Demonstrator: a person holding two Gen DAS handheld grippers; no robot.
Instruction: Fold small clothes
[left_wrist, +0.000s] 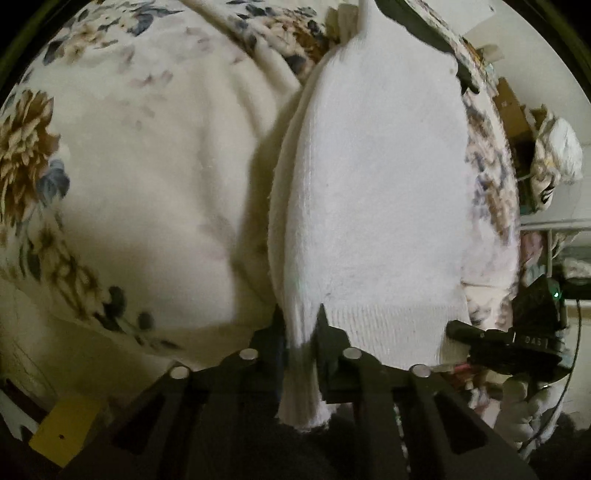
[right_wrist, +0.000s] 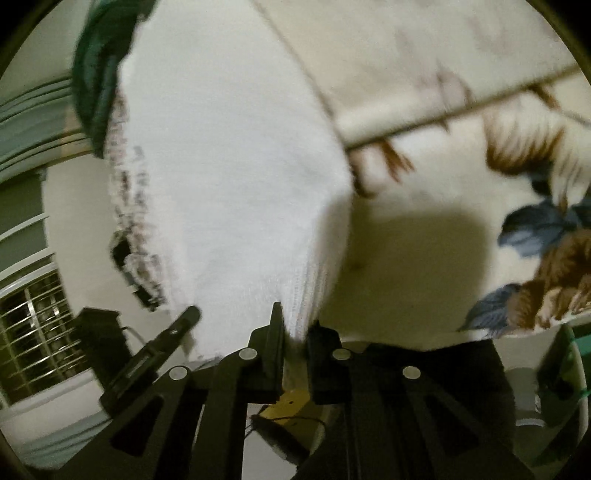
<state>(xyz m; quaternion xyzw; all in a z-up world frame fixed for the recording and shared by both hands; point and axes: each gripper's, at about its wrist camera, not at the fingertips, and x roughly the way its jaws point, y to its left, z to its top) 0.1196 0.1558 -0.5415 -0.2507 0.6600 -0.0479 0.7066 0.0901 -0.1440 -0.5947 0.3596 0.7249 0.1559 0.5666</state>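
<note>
**Two tools pinch one white knit garment above the floral bedding**

Both tools are pressed together on cloth. At the bottom centre of the left wrist view, the left tool (left_wrist: 301, 332) has its jaws closed on a bunched ribbed edge of the white knit garment (left_wrist: 373, 192), with a tail of fabric hanging down past the jaws toward the lower frame. At the bottom centre of the right wrist view, the right tool (right_wrist: 295, 328) likewise clamps a ribbed edge of the same garment, which fans upward from the jaws and fills the middle of that frame.

Beyond the tools, the garment hangs or stretches as a wide white panel. In the left wrist view the right tool shows at the lower right, gripping the other corner of the hem. Behind the cloth lies the floral bedding (left_wrist: 122, 177), cream with brown and blue blooms, filling the left of the left view and the right of the right view. A dark green cloth (right_wrist: 99, 77) sits blurred at the upper left of the right view, and a barred window (right_wrist: 33, 332) at the lower left.

Judged from this, the garment is gripped at two hem points and raised off the bed, at the start of a fold. The next move calls for keeping the edge taut between both tools, then carrying it over so the panel doubles evenly without slipping from either pinch.
</note>
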